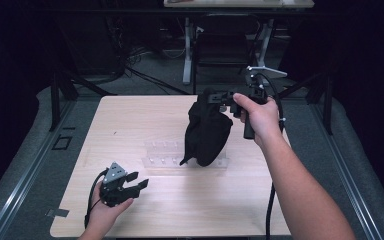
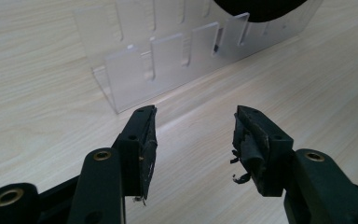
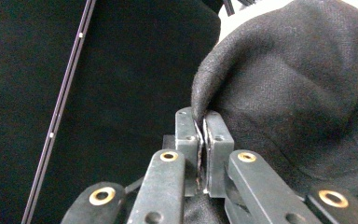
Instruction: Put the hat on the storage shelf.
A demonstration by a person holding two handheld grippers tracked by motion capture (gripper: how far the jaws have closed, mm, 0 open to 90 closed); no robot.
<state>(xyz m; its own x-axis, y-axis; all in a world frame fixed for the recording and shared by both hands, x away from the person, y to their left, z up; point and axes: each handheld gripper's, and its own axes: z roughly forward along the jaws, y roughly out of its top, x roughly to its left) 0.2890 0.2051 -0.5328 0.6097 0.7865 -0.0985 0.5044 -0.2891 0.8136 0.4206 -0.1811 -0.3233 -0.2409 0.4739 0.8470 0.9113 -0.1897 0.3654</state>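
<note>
High view: black cloth [image 1: 207,132] is hanging bunched and limp over mid-table [image 1: 130,120], its lower end brushing the clear slotted rack [image 1: 165,152]. Right gripper [image 1: 219,96] is pinching the cloth's top fold, jaws closed on it. Broad bare wood is lying left and front. Left gripper [image 1: 139,181] is resting near the front-left edge, jaws spread wide, holding nothing.
</note>
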